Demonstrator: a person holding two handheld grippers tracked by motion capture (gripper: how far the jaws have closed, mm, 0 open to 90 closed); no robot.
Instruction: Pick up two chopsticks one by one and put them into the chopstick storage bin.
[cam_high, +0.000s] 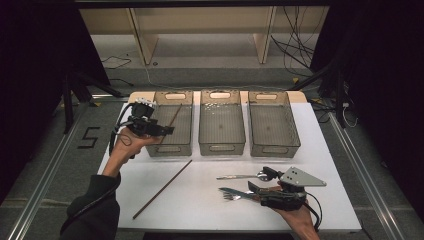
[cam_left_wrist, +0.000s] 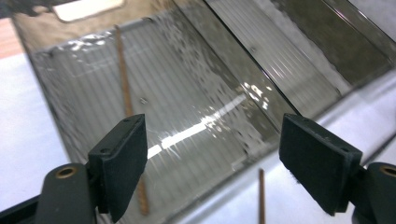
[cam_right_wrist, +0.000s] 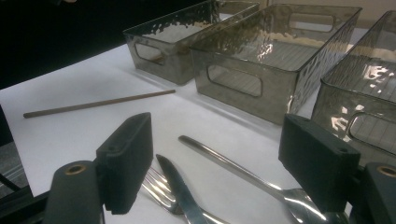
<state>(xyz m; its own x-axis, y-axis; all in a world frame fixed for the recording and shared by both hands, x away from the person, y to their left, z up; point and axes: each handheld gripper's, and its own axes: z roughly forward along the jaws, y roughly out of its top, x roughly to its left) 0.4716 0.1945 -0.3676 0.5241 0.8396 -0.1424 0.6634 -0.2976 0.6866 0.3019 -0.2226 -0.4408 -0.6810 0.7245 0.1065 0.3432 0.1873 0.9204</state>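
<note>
Where empty — one chopstick (cam_high: 173, 118) in left bin (cam_high: 186, 146)

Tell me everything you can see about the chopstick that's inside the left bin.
The chopstick is a thin, straight, brown stick that looks like wood. It lies aslant in the leftmost clear bin, with its far end towards the back wall. In the left gripper view it runs along the ribbed floor of the bin, and its near end passes behind one jaw. The left gripper hangs above the bin with its jaws open, apart from the chopstick. Nothing grips it.
</note>
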